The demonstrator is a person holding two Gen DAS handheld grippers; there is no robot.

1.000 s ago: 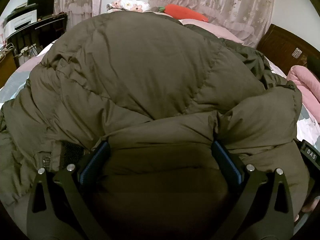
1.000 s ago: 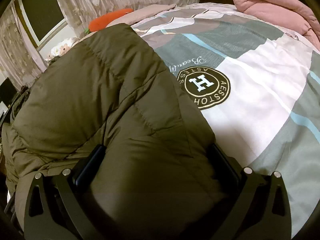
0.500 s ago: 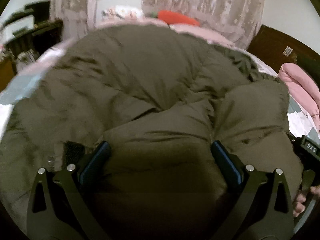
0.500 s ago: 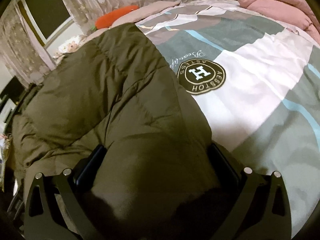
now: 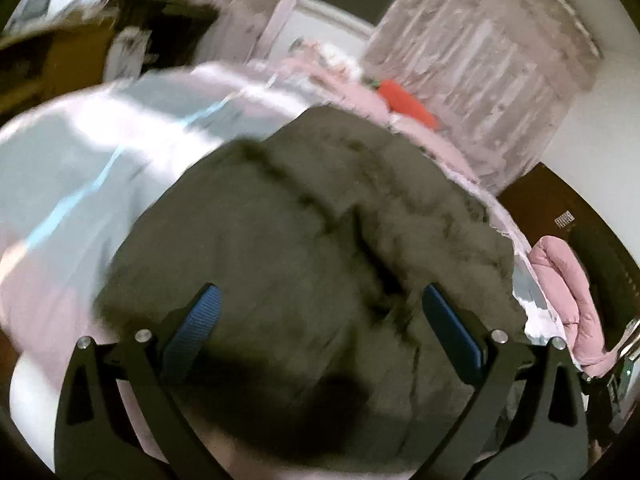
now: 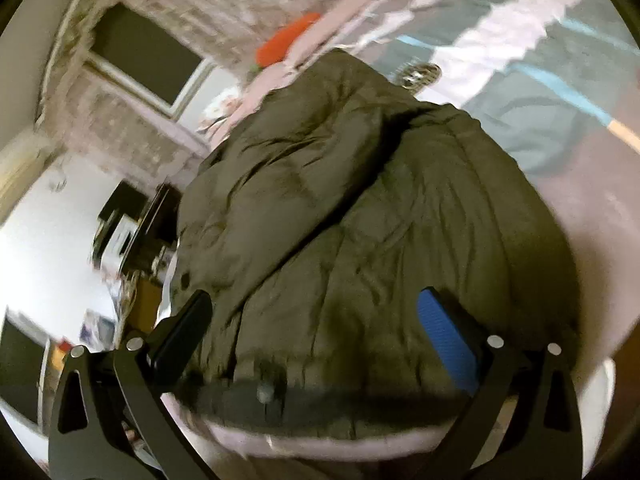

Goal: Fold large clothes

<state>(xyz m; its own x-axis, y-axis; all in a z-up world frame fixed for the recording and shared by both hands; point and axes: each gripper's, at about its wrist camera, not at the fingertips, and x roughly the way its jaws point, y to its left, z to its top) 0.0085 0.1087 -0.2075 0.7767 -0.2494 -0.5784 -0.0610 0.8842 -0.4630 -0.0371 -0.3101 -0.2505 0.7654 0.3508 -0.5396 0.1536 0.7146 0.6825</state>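
Observation:
An olive-green puffer jacket (image 5: 312,248) lies bundled on the bed; it also shows in the right wrist view (image 6: 360,208). My left gripper (image 5: 320,316) hangs open above the jacket, its blue-padded fingers (image 5: 196,328) spread wide with nothing between them. My right gripper (image 6: 316,324) is also open above the jacket's near hem, its fingers (image 6: 448,336) apart and empty. Both views are blurred by motion.
The bed cover (image 5: 80,152) is grey, white and pink with a blue stripe. A red carrot-shaped pillow (image 5: 408,104) lies by the curtains (image 5: 472,72). A pink quilt (image 5: 568,280) sits at the right by a dark headboard (image 5: 552,208). Dark furniture (image 6: 132,216) stands beside the bed.
Both grippers have let go of the jacket and pulled back and up. The jacket now lies lower and farther off, with more of the bed and room showing.

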